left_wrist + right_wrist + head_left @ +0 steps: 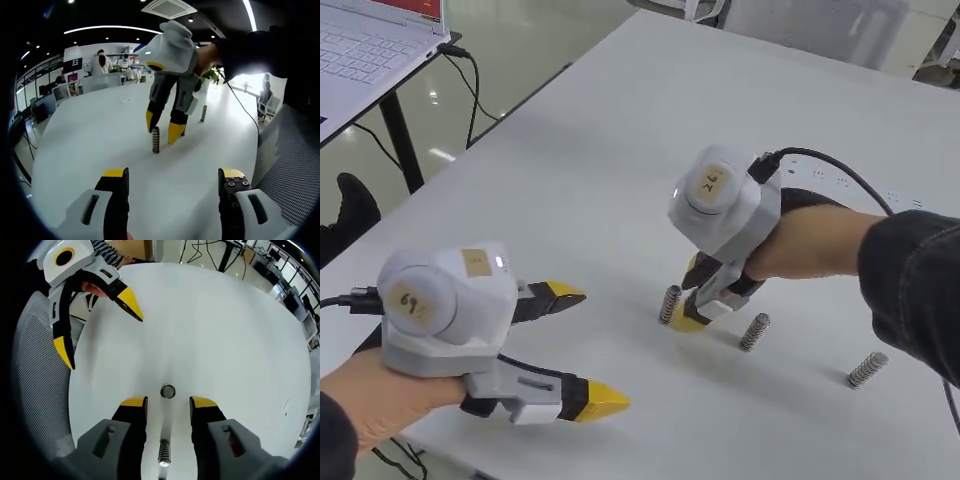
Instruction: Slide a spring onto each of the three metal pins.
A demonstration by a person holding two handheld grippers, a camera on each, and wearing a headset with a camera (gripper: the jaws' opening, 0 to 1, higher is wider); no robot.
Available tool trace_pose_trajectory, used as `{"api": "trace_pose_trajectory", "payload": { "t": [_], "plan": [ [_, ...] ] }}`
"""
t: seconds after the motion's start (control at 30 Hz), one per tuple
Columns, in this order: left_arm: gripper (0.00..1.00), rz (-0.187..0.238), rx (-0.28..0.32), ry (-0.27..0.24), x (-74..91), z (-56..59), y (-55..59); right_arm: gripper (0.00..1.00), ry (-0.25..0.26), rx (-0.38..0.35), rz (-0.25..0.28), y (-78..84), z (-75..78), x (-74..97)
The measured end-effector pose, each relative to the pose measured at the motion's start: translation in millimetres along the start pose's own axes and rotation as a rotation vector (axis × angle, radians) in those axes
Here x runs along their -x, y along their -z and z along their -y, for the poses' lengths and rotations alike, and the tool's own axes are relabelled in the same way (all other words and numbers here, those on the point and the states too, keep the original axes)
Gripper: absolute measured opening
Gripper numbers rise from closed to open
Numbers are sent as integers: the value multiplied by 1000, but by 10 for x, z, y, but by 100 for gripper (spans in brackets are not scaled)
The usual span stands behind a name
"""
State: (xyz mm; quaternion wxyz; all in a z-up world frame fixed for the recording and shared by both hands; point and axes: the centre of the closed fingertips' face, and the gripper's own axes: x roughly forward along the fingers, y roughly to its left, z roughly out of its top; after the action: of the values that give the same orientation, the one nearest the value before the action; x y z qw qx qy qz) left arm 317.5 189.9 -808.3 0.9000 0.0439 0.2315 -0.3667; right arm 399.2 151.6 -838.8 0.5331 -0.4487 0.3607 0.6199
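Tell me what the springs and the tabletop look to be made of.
Springs: probably bare steel wire, grey coils with bright glints. Tabletop: smooth white with a soft sheen, likely laminate or painted board; the core is hidden.

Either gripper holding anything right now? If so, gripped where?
Nothing is held. The left gripper is open above the table. The right gripper points tips-down beside an upright spring, its jaws apart, not clamping it.
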Motion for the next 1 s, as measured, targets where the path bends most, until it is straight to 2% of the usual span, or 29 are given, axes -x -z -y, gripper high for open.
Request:
{"api": "trace_pose_trajectory", "payload": {
  "t": [0.47, 0.6, 1.0],
  "plan": [
    [71, -11, -17, 3, -20, 17, -53, 48, 15, -59, 46, 138, 8, 83],
    [71, -13, -19, 2, -20, 19, -62, 56, 25, -75, 66, 162, 8, 100],
    [71, -19, -32, 1, -17, 22, -107, 71, 49, -124, 126, 261, 28, 186]
  ]
}}
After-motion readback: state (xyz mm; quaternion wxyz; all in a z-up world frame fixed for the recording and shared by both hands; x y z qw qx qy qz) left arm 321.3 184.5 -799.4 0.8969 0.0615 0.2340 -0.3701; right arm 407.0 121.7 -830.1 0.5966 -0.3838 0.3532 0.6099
